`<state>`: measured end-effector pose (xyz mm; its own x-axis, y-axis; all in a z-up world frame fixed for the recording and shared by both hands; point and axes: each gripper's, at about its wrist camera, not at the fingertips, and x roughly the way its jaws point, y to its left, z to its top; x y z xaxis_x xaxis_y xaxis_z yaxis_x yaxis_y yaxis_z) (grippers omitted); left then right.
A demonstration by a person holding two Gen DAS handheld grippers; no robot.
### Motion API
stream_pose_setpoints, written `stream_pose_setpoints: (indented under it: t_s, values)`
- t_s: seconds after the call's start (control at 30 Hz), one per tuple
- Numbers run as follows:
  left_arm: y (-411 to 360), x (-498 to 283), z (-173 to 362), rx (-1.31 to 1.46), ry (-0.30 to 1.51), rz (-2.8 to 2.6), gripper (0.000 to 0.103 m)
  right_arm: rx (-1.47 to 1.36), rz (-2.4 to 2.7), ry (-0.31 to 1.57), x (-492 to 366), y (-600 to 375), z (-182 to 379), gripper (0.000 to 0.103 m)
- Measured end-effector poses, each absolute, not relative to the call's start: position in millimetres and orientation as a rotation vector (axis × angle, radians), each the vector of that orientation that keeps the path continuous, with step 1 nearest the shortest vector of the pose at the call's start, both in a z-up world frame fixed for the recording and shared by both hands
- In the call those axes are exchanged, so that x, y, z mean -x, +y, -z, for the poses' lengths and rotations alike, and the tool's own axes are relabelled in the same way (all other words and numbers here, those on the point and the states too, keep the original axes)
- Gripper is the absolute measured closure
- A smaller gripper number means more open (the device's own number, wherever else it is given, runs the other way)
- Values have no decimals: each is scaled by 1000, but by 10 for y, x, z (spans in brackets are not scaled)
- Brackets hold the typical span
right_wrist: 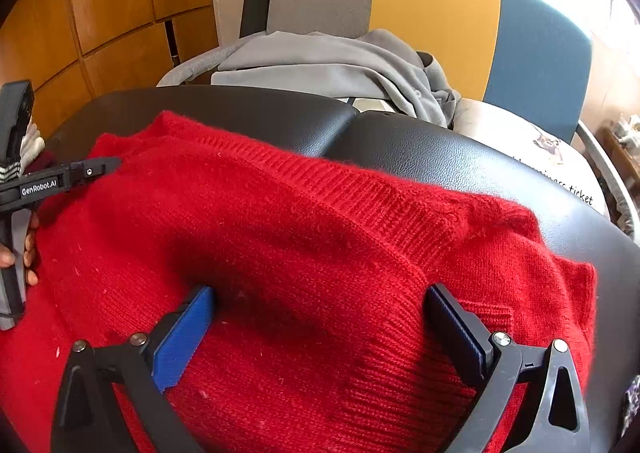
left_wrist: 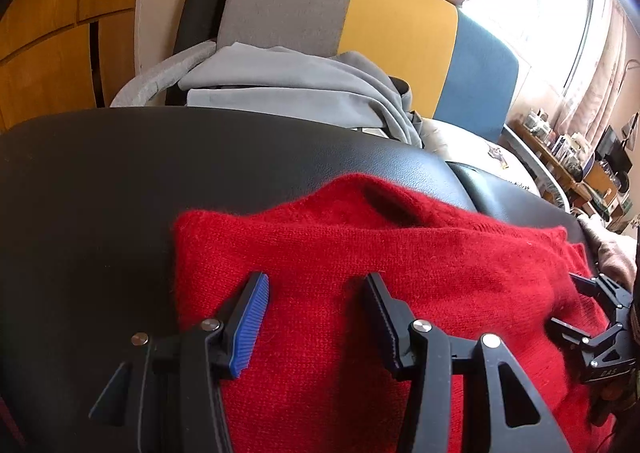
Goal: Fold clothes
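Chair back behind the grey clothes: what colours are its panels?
The chair back has grey, yellow and blue panels side by side, clearest in the right wrist view.

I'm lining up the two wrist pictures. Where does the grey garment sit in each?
Left wrist: grey garment, upper middle, heaped beyond the black cushion's far edge.
Right wrist: grey garment, upper middle, likewise beyond the black cushion.
Shared landmark: the grey, yellow and blue panel directly behind it.
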<state>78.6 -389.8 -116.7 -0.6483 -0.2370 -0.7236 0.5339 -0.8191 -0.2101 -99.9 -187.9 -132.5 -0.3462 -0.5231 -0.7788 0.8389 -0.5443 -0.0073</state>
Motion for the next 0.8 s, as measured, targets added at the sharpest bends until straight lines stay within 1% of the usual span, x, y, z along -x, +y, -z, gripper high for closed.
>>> stream_pose_setpoints:
  t_s: [0.17,0.27,0.37,0.4,0.43,0.47,0.5,0.57,0.67,0.8]
  values:
    - [-3819,-740,1138,-1017,491,2399,49,-945,1974,522,1003,-1852,1296,0]
    - [-3734,-752,1017,-1045,462,2349,49,-944,1955,473,1031,-1803,1275,0]
    - [-3582,-1041,821,-993,536,2365,49,-946,1910,394,1070,-1691,1207,0]
    - [-3514,-1175,751,-965,555,2382,49,-945,1882,356,1078,-1609,1141,2]
    - [-3444,-1316,688,-943,570,2396,49,-936,1855,302,1078,-1469,1048,10]
    - [-3368,-1481,654,-945,571,2404,49,-922,1828,238,1072,-1285,935,12]
    - [-3295,-1643,626,-947,573,2414,49,-910,1803,176,1071,-1082,845,11]
    - [-3189,-1988,647,-962,606,2454,48,-925,1755,73,1061,-608,755,4]
    - [-3102,-2536,761,-974,716,2472,47,-1044,1714,-41,992,126,796,4]
    - [-3084,-3190,904,-933,853,2475,45,-1216,1765,-167,744,968,1024,4]
